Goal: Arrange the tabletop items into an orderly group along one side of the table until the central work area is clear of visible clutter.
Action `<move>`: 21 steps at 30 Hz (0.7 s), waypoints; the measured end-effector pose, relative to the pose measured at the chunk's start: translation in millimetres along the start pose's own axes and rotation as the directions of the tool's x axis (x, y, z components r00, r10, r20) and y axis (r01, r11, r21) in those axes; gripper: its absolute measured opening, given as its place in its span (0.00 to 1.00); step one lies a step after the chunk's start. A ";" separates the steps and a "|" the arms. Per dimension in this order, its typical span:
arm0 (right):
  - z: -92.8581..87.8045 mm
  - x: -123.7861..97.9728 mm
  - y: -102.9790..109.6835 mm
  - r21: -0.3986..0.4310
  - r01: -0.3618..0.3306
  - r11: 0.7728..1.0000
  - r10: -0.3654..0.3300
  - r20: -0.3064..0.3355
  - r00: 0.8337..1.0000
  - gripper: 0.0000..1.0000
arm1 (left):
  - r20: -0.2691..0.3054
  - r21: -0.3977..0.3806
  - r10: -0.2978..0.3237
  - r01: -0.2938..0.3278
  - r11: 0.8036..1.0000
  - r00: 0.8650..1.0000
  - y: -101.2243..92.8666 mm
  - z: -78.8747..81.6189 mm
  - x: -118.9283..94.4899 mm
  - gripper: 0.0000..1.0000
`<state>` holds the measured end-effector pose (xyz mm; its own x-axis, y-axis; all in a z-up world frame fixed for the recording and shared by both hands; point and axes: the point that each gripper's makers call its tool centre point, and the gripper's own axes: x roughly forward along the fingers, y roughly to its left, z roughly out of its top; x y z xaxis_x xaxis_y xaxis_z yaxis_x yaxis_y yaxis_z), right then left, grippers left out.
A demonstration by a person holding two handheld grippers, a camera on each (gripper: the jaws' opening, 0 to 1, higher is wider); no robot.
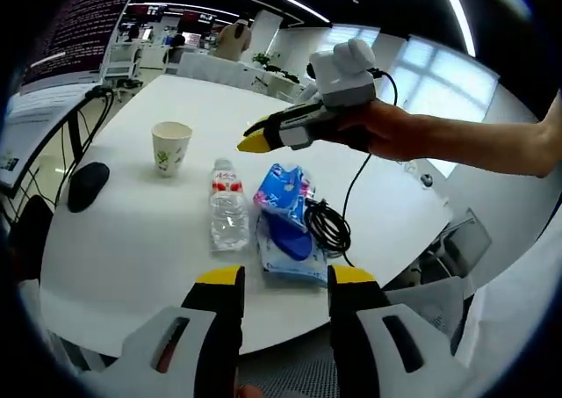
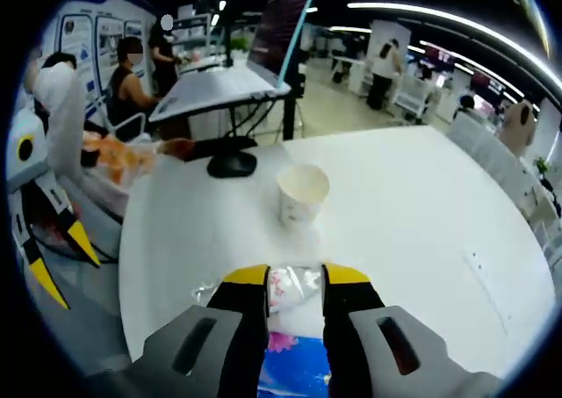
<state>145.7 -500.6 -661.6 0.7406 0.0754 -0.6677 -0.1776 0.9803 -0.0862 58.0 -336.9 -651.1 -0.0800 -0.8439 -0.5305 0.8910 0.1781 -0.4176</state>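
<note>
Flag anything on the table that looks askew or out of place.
The water bottle lies on its side beside the blue packet, and a black cable sprawls loosely over that packet. The paper cup stands upright.

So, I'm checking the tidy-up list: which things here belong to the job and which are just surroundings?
To tidy:
paper cup
water bottle
blue tissue pack
black cable
black mouse

Just surroundings:
laptop on its stand
people and desks behind

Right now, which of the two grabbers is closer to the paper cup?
Right. The right gripper hovers above the table just beside the paper cup, over the water bottle. The left gripper sits back at the table's near edge, beyond the bottle.
</note>
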 end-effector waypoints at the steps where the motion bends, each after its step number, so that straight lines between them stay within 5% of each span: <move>1: -2.6 -3.2 -1.3 0.001 0.007 1.000 -0.007 -0.001 1.000 0.21 | -0.002 0.001 -0.002 0.002 1.000 1.000 -0.9 0.3 1.0 0.36; 12: -41.1 -36.7 -4.9 0.097 0.058 0.994 -0.060 0.010 0.998 0.22 | -0.019 0.024 0.004 -0.004 1.000 1.000 -5.8 3.6 5.4 0.38; 21: -82.6 -60.7 1.9 0.270 0.097 0.958 -0.106 0.017 0.994 0.23 | -0.020 0.040 0.027 -0.026 0.999 0.999 -0.1 11.7 7.9 0.38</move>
<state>46.9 -518.4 -682.3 0.7659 -0.0257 -0.6424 0.0770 0.9957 0.0519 62.5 -349.4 -646.6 -0.0653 -0.8284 -0.5563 0.9100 0.1792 -0.3737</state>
